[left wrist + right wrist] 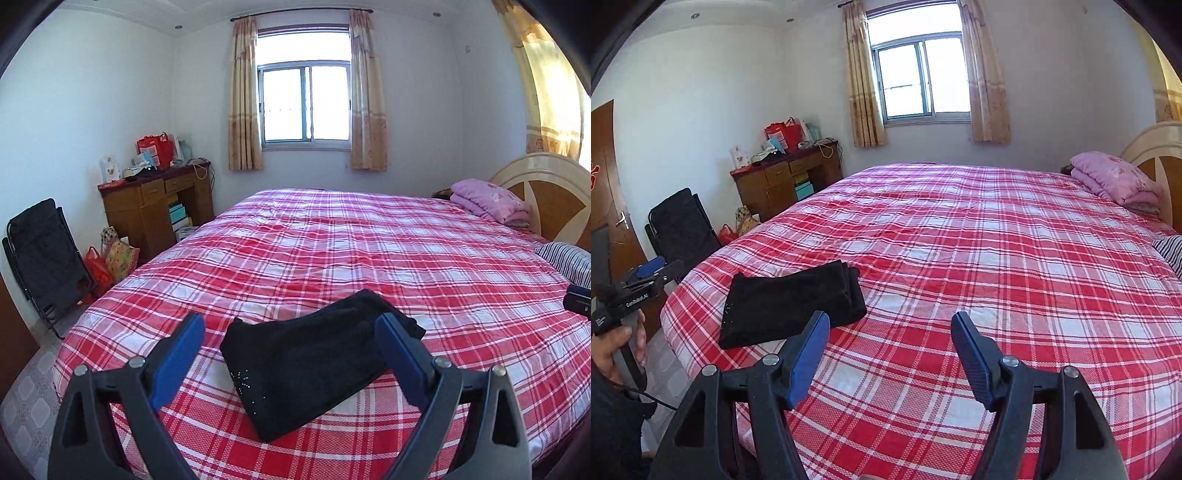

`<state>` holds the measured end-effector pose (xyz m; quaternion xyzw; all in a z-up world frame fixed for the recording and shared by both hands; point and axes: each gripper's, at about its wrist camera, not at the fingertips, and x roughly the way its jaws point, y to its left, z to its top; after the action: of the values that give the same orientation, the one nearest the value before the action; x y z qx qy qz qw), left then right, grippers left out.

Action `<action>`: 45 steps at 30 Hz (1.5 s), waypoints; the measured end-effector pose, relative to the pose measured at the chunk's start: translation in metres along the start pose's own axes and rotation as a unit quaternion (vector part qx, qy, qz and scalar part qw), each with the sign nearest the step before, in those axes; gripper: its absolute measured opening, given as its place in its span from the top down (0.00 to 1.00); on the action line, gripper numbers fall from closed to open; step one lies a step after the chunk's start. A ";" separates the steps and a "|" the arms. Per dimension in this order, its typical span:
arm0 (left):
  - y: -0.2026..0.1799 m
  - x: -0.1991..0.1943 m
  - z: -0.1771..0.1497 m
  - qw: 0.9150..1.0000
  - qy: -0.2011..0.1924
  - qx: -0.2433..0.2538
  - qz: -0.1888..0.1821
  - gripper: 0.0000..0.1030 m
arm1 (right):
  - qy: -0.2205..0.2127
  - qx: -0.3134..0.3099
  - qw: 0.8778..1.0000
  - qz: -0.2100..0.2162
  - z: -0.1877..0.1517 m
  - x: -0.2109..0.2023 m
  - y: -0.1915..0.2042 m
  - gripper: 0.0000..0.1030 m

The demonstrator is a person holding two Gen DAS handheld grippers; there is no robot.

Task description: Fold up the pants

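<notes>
The black pants (314,362) lie folded into a compact stack on the red plaid bed (369,251), near its front left corner. Small sparkly studs show on the top layer. My left gripper (291,321) is open and empty, held above and just in front of the stack, its blue pads either side of it in view. My right gripper (890,321) is open and empty, over bare bedspread to the right of the pants (790,306). The left gripper (665,271) also shows at the left edge of the right wrist view, held in a hand.
A pink folded blanket (487,201) and a striped pillow (565,260) lie by the headboard (546,192) at the right. A wooden desk (155,203) with clutter, a black folded chair (44,251) and bags stand left of the bed. A door (609,192) is at far left.
</notes>
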<state>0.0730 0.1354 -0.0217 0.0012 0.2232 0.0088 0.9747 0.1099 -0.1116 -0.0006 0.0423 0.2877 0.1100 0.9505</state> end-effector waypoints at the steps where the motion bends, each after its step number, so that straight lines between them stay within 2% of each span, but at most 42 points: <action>1: 0.000 0.000 -0.001 1.000 0.000 0.000 -0.001 0.07 | -0.002 -0.001 1.000 0.000 0.000 -0.002 0.001 0.32; 15: -0.006 -0.005 -0.001 1.000 -0.002 0.001 -0.001 0.07 | -0.024 -0.006 1.000 -0.007 0.004 -0.016 0.005 0.30; 21: -0.007 -0.003 -0.001 1.000 0.000 0.002 -0.001 0.04 | -0.024 -0.010 1.000 -0.009 0.004 -0.017 0.006 0.30; 24: -0.007 -0.004 -0.001 1.000 -0.001 0.001 0.005 0.00 | -0.027 -0.012 1.000 -0.009 0.005 -0.018 0.008 0.29; 31: -0.001 -0.003 0.000 1.000 -0.007 -0.018 0.012 0.00 | -0.035 -0.015 0.999 -0.007 0.005 -0.020 0.010 0.27; 35: 0.001 0.004 -0.003 0.999 -0.006 -0.032 0.001 0.00 | -0.047 -0.015 0.998 -0.033 0.005 -0.018 0.005 0.27; 37: -0.001 0.015 -0.009 0.999 0.013 -0.029 0.009 0.00 | -0.063 -0.017 0.997 -0.048 0.004 -0.020 0.003 0.27; 38: -0.002 0.020 -0.010 0.999 0.020 -0.024 0.007 0.00 | -0.064 -0.009 0.997 -0.041 0.004 -0.018 0.000 0.24; 40: -0.002 0.030 -0.012 0.999 0.025 -0.021 0.017 0.00 | -0.056 0.028 0.998 -0.001 0.001 -0.007 -0.013 0.21; 42: 0.003 0.039 -0.012 0.999 0.033 -0.031 -0.003 0.00 | -0.026 0.076 0.996 0.025 -0.002 0.014 -0.029 0.21; 44: 0.017 0.050 -0.020 0.991 0.032 -0.116 -0.064 0.00 | -0.003 0.114 0.993 0.014 -0.011 0.034 -0.042 0.21; 45: 0.014 0.061 -0.022 0.989 0.050 -0.112 -0.078 0.00 | 0.015 0.127 0.992 0.004 -0.016 0.045 -0.046 0.21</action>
<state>0.1181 0.1500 -0.0680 -0.1260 0.2686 -0.0421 0.9540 0.1458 -0.1459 -0.0448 0.1624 0.3131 0.0773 0.9325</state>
